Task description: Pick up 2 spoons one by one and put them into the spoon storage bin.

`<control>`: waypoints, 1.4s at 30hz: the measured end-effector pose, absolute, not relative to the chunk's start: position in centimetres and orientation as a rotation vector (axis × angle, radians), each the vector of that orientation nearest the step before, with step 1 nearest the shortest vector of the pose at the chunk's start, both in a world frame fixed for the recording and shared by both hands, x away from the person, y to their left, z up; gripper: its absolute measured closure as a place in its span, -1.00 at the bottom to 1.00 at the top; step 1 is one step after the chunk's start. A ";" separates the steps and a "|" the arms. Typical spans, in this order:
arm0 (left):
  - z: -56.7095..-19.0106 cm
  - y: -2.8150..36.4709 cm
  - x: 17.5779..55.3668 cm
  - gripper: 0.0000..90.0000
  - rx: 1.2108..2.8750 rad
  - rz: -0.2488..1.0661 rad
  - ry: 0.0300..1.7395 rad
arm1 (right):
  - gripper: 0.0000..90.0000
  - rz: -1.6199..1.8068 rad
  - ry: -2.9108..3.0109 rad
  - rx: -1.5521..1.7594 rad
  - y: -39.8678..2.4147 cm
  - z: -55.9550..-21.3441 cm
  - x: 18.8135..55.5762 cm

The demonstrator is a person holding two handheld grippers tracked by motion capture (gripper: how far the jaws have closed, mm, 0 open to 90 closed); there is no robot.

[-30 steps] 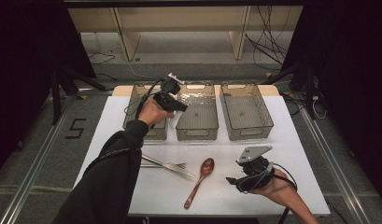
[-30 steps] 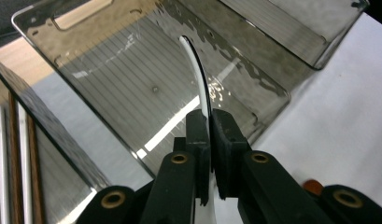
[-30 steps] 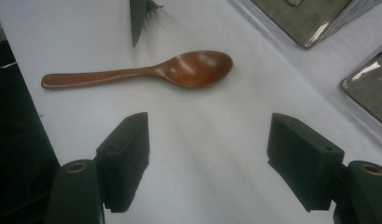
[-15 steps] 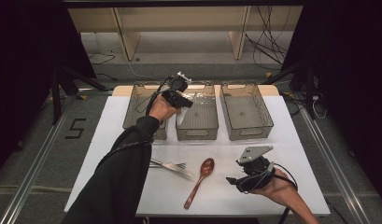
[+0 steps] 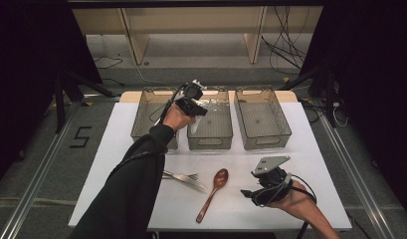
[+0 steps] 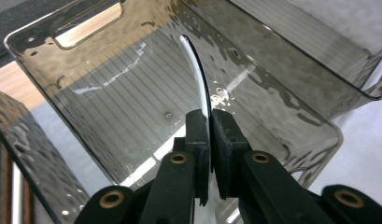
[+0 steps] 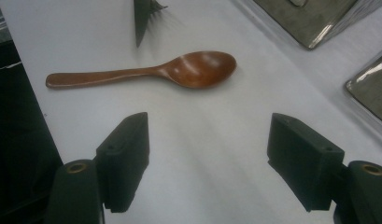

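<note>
The left gripper [image 6: 210,128] is clamped on a thin white plastic utensil [image 6: 196,70], hanging inside the middle smoky bin [image 5: 211,130]. It looks light, stiff and slick, best pinched flat-on at its handle. The right gripper [image 7: 207,163] hangs spread near the wooden spoon [image 7: 146,71].

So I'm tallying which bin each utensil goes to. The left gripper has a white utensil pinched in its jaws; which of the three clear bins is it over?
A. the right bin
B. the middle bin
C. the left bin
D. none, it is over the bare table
B: in the high view the left gripper hangs over the middle bin, and its own view shows the white utensil reaching down into that bin.
</note>
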State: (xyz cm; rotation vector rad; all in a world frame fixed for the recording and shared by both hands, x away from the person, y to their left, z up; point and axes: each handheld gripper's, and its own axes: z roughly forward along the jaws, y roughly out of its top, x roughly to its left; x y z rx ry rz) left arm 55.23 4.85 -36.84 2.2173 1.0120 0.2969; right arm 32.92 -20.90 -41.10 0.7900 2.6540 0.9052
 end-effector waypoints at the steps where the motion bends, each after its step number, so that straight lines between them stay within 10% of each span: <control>1: -36.9 4.8 55.2 0.88 2.218 0.298 1.012 | -0.32 0.908 2.654 0.790 -20.9 -41.1 32.9; 11: -37.4 5.0 55.3 0.84 2.206 0.302 1.032 | -0.32 0.908 2.652 0.791 -20.9 -41.1 32.9; 26: -35.1 7.1 50.3 -0.05 2.160 0.214 1.045 | -0.32 0.898 2.646 0.806 -20.9 -41.1 32.9; 42: -37.7 10.2 40.9 -0.39 2.204 0.189 0.998 | -0.33 0.886 2.636 0.828 -21.0 -41.2 33.0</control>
